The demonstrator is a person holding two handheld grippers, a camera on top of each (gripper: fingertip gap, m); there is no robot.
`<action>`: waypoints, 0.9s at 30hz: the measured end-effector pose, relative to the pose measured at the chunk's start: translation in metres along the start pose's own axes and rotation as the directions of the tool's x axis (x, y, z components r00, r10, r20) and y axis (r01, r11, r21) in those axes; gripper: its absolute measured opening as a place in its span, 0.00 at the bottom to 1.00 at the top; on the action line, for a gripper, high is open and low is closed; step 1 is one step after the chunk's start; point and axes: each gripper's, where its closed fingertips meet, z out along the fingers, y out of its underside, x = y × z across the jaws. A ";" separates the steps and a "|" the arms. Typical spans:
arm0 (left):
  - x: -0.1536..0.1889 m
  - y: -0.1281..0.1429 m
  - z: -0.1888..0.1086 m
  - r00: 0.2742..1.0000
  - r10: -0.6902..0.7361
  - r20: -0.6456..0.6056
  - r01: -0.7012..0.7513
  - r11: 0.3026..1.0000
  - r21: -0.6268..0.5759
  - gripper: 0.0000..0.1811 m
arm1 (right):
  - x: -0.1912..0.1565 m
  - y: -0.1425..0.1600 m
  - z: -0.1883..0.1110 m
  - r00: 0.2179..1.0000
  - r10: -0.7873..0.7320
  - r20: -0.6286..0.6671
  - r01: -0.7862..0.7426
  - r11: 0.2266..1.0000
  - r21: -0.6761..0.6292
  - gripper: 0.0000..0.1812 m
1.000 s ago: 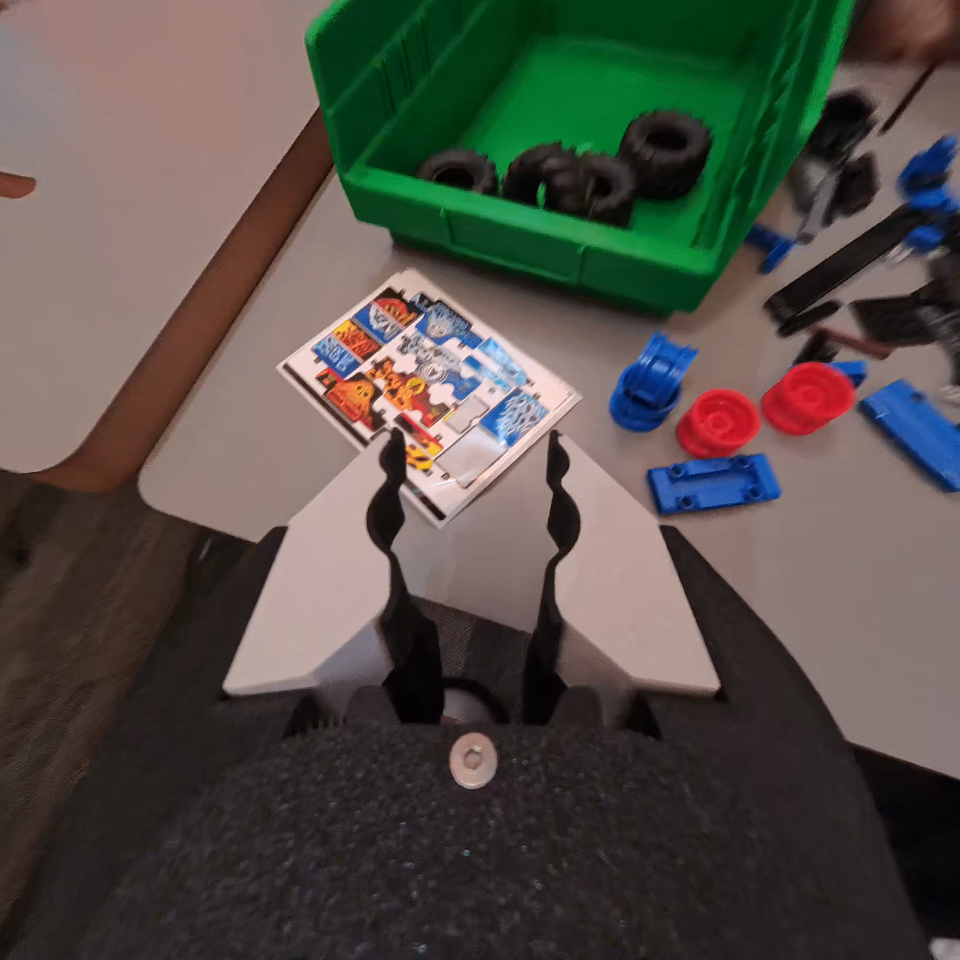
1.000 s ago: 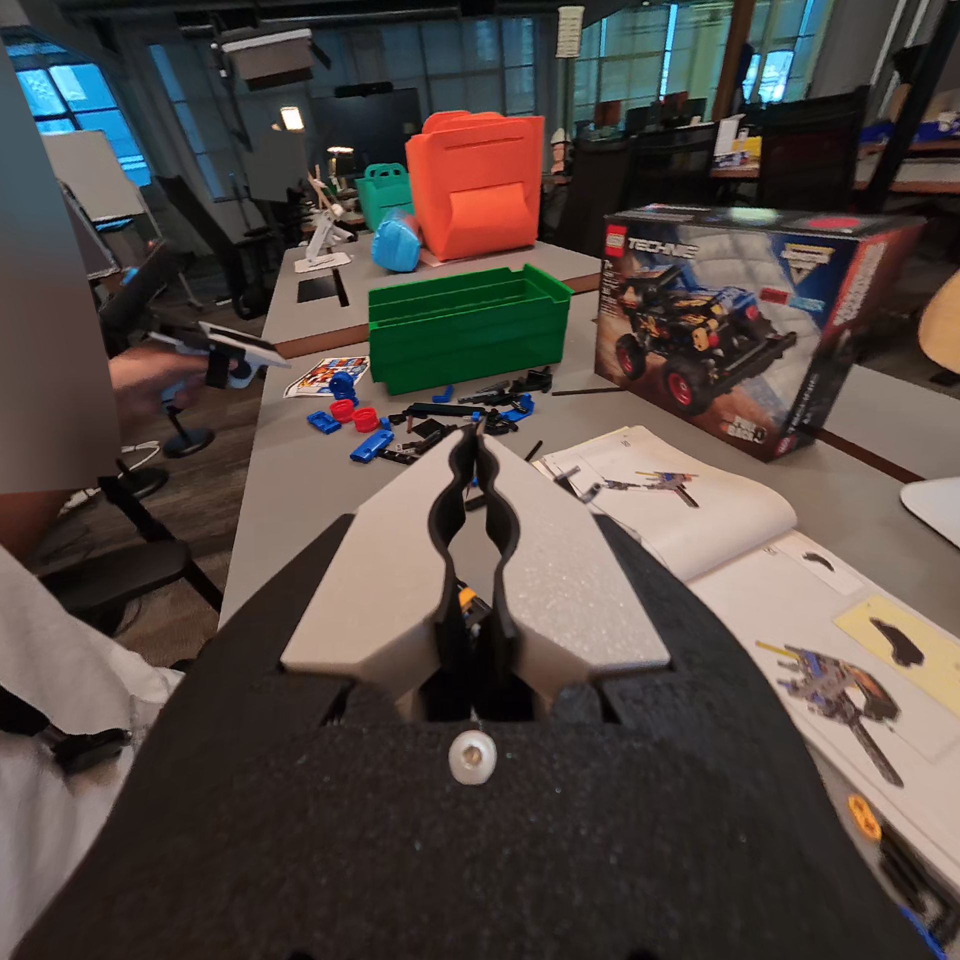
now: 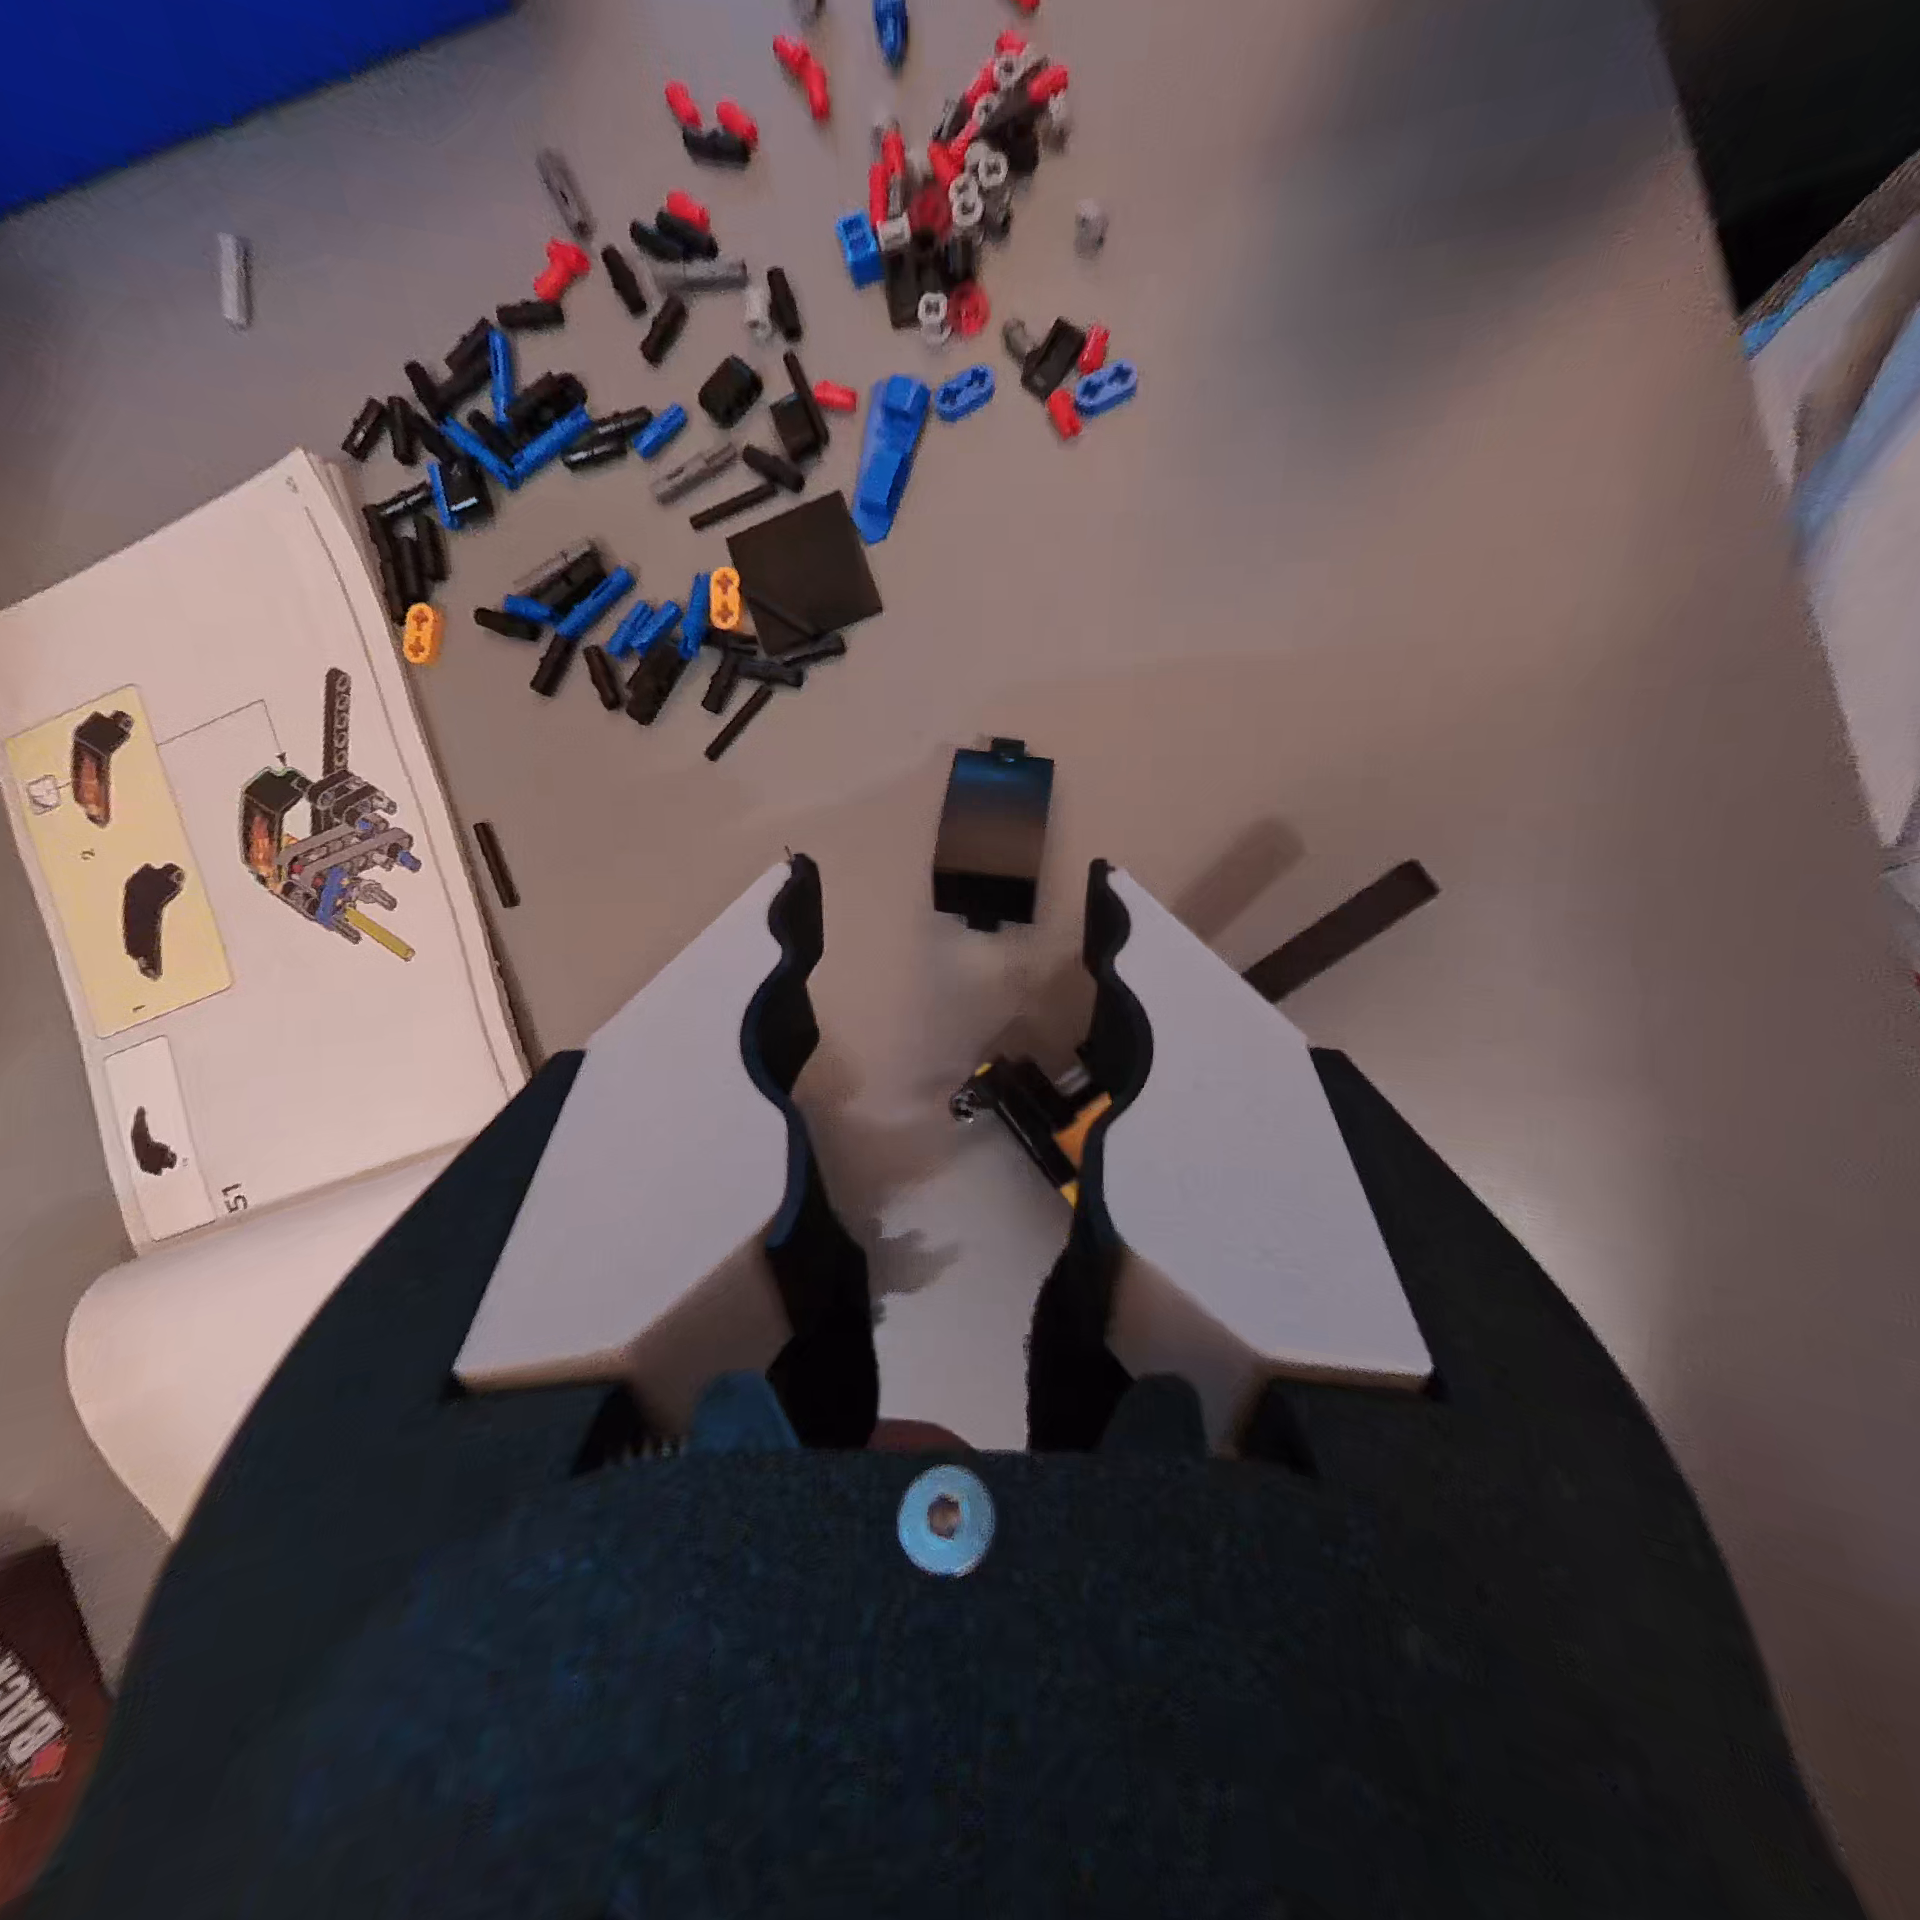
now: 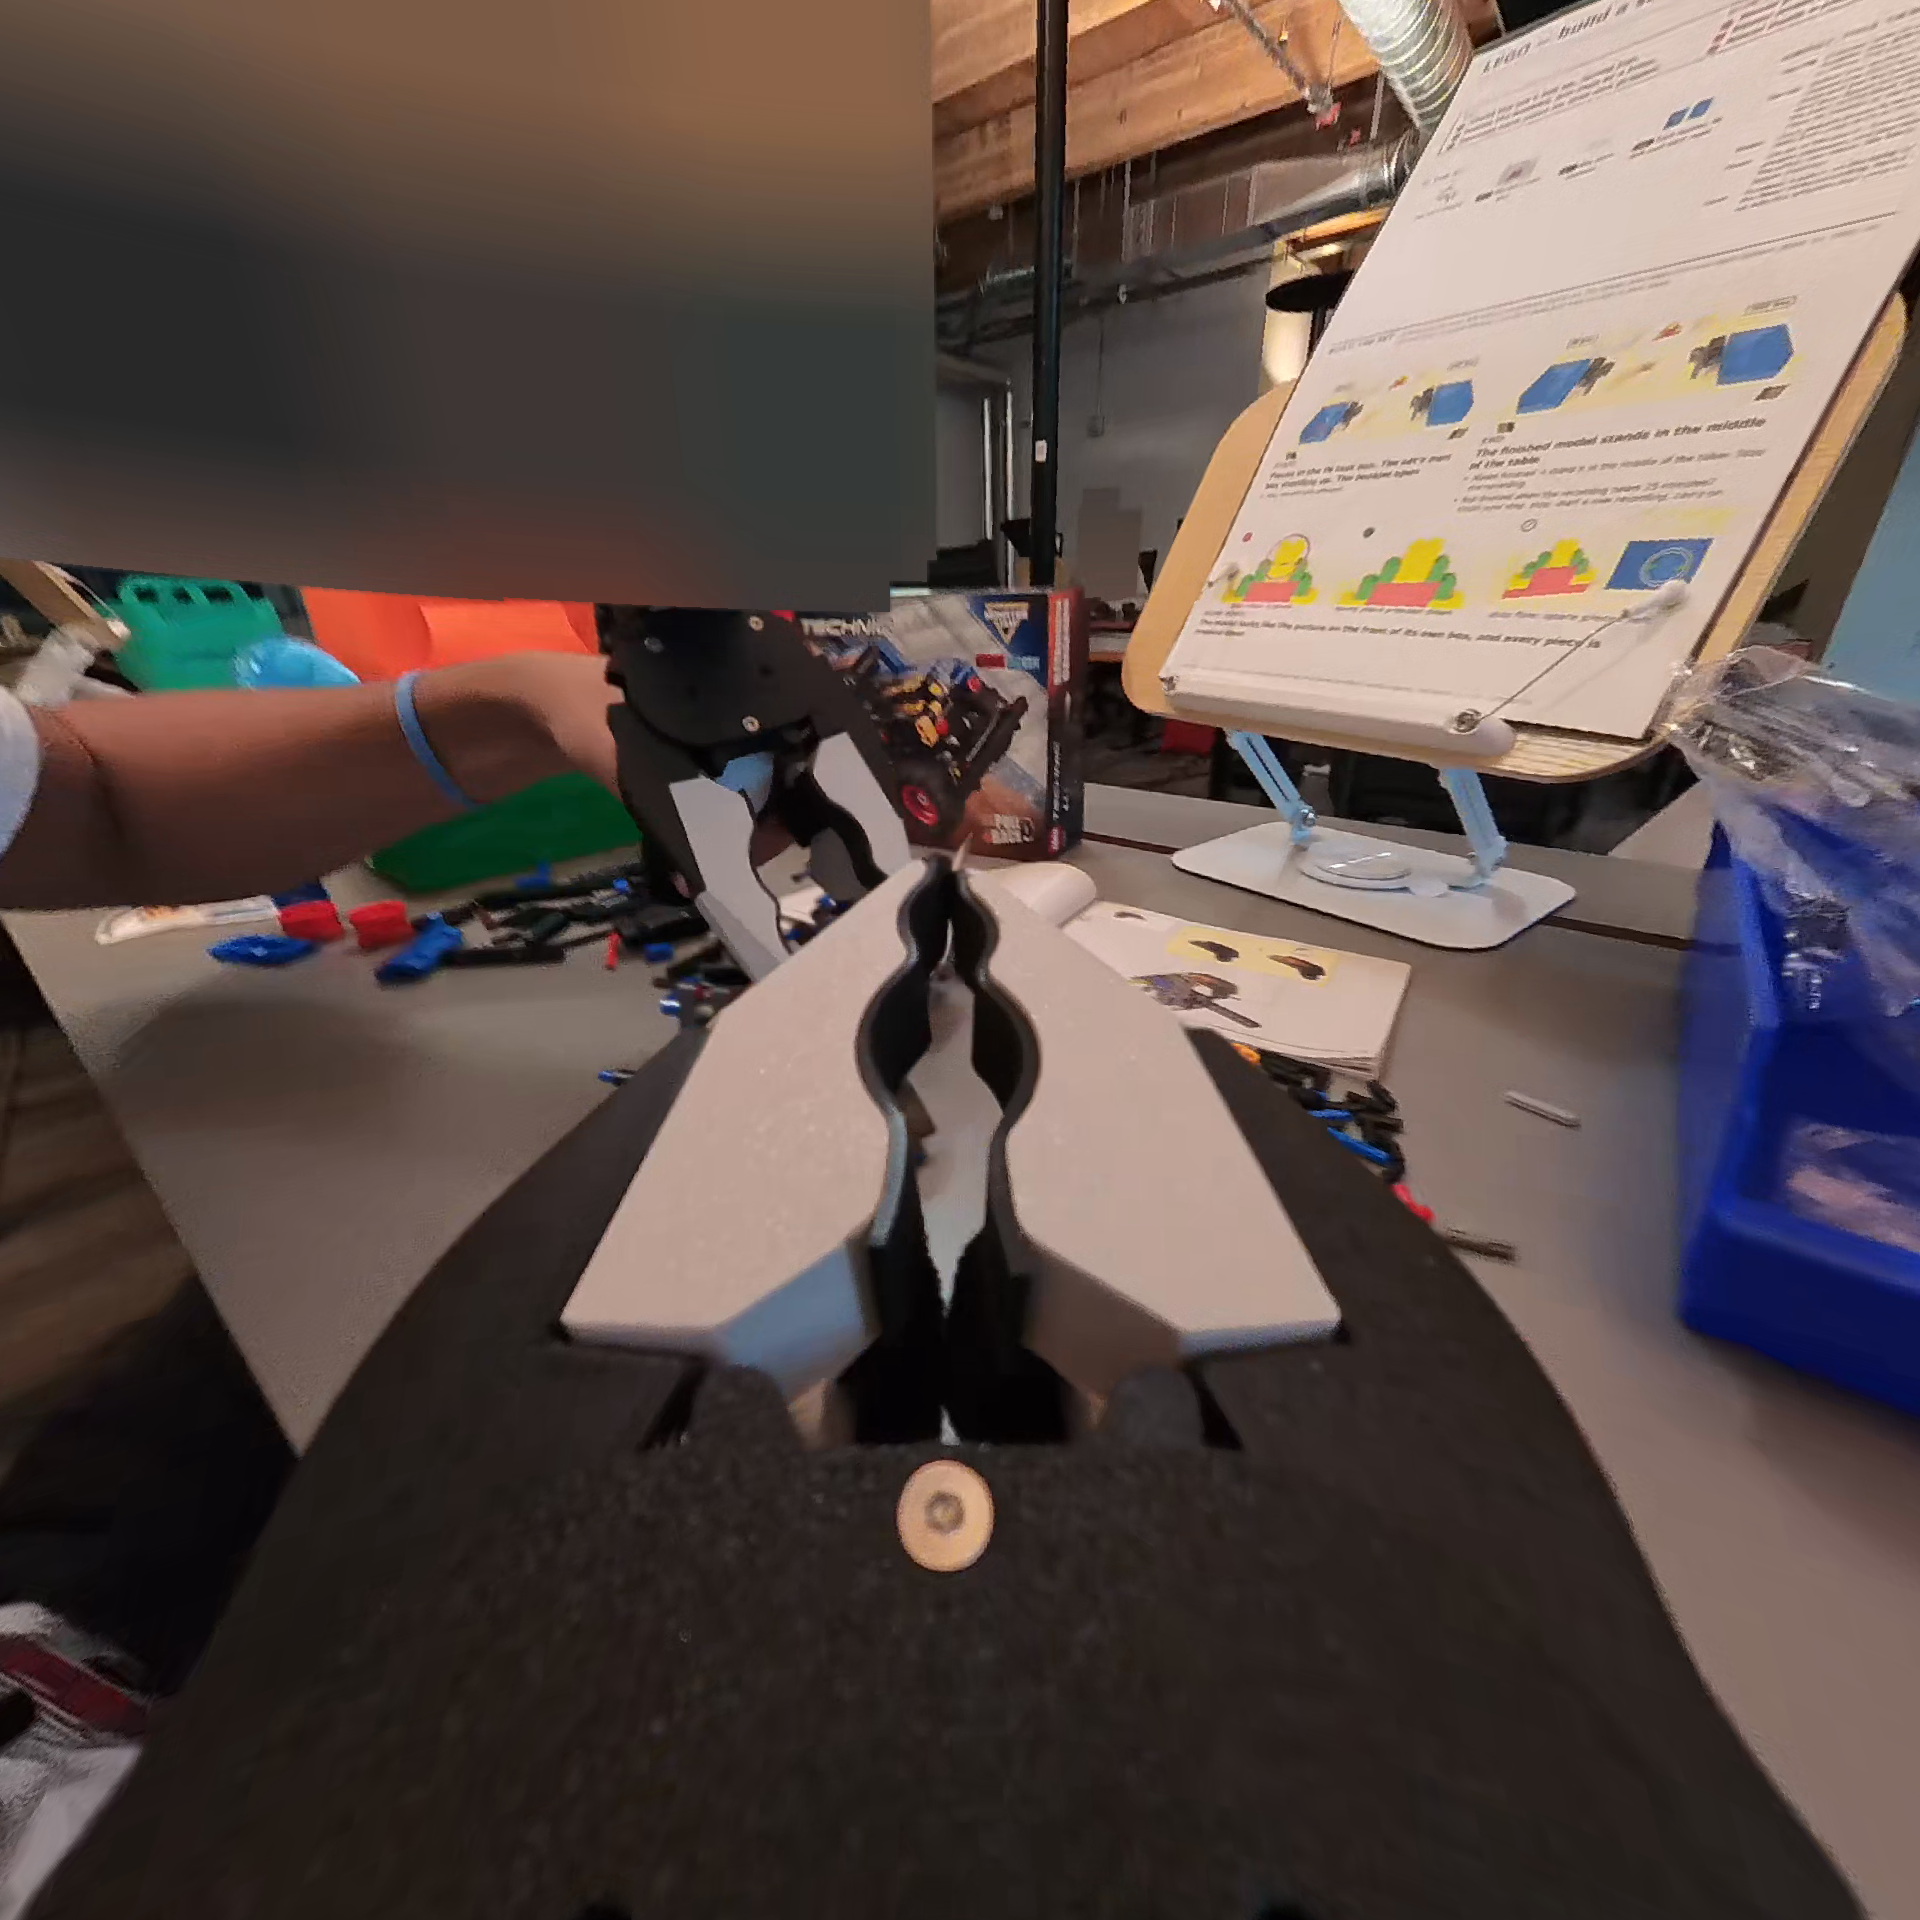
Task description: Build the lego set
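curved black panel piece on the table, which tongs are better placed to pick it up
Left. The left tongs are open right above the curved black panel, which lies just past their tips. The right tongs are shut and point away toward the booklet.

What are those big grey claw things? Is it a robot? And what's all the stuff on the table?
It's not a robot. A person holds one grabber tool in each hand, and each tool has a camera looking along its two fingers. One picture comes from the left gripper, looking down at the table. It is open and holds nothing. Just past its tips lies a black piece, and farther on lots of small Lego pieces beside the open booklet. The other picture comes from the right gripper, which is shut and looks empty. Past it you see the person's arm holding the left gripper, the Lego box, a blue bin and a sheet on a stand.
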 end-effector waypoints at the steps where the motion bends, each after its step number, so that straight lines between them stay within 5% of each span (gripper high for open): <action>1: -0.003 0.000 0.003 1.000 -0.007 -0.006 0.007 1.000 -0.006 0.28 | 0.004 0.002 0.001 1.000 -0.017 -0.003 0.017 1.000 -0.011 0.00; 18: 0.013 -0.007 0.005 0.999 0.009 -0.037 -0.009 1.000 0.004 0.24 | 0.010 0.018 0.012 0.997 -0.054 0.055 0.053 0.998 0.027 0.00; 27: 0.006 0.009 0.025 1.000 0.010 -0.002 -0.010 0.974 -0.227 0.23 | 0.010 0.021 0.013 0.996 -0.030 0.079 0.029 0.999 0.017 0.00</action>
